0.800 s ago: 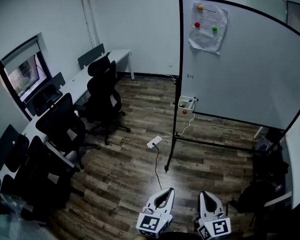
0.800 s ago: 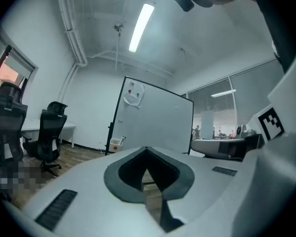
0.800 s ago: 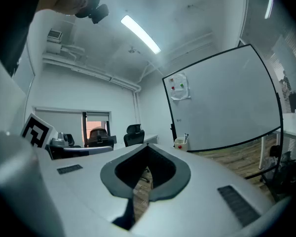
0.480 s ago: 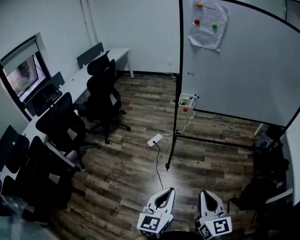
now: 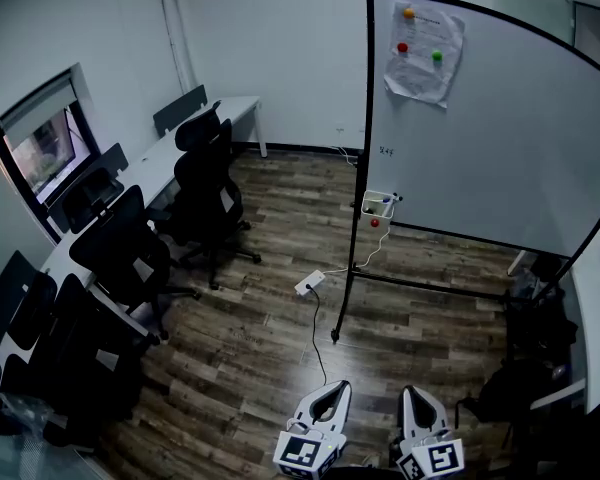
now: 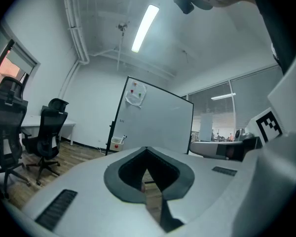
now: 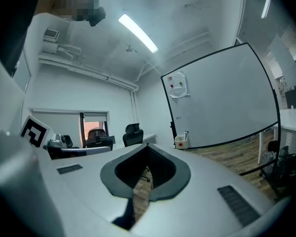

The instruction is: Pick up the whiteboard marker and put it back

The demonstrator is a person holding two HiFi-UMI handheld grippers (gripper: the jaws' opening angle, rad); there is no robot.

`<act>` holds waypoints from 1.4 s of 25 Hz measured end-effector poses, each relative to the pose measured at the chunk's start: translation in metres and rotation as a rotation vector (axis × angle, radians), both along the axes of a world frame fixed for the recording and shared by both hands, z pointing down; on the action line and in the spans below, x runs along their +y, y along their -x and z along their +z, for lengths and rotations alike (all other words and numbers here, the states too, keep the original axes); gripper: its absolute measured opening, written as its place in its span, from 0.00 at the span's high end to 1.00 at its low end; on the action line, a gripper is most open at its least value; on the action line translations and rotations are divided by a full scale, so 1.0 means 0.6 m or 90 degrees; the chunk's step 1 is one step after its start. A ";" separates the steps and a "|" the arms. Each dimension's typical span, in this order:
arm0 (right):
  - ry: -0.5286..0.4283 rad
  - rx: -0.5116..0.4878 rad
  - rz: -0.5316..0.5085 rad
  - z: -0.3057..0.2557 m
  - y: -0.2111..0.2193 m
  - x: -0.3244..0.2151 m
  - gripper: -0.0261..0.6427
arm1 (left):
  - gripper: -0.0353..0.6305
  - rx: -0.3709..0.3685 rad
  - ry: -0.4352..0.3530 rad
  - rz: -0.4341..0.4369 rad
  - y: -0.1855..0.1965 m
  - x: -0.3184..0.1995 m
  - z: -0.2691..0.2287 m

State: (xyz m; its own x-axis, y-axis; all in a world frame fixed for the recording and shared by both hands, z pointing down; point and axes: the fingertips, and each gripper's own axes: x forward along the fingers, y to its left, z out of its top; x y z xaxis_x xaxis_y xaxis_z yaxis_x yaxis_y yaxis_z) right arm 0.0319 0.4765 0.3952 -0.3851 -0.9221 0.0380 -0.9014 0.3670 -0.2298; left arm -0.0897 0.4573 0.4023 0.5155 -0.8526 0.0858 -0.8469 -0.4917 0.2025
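Left gripper [image 5: 330,388] & right gripper [image 5: 412,394] are held w/ jaws closed tip to tip, nothing btwn; whiteboard marker [image 5: 386,199] is seen in tray [image 5: 370,208] at whiteboard [image 5: 480,138] edge, well apart from both.

Meeting room with white walls [image 5: 270,48] and a dark wood-plank floor [image 5: 250,338]: black office chairs [image 5: 208,183] line a long white desk [image 5: 238,109] at left beside a window [image 5: 45,156]; a whiteboard [image 5: 500,138] on a stand fills the far right, under a lit ceiling strip light [image 6: 144,27].
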 end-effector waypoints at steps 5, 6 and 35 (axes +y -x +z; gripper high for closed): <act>0.000 -0.001 0.004 -0.003 0.016 -0.007 0.94 | 0.94 -0.011 0.002 -0.001 0.013 -0.010 -0.003; -0.001 -0.001 0.006 -0.002 0.020 -0.008 0.94 | 0.94 -0.012 0.001 0.004 0.015 -0.010 -0.002; 0.011 0.010 0.040 0.026 0.045 -0.150 0.94 | 0.94 -0.010 0.031 -0.008 0.033 -0.174 0.031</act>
State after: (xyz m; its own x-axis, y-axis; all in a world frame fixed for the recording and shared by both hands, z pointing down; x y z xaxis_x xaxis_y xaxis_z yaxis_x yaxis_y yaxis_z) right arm 0.0048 0.3866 0.4105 -0.3259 -0.9435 0.0591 -0.9260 0.3060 -0.2210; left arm -0.1097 0.3528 0.4212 0.5037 -0.8533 0.1348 -0.8559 -0.4716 0.2122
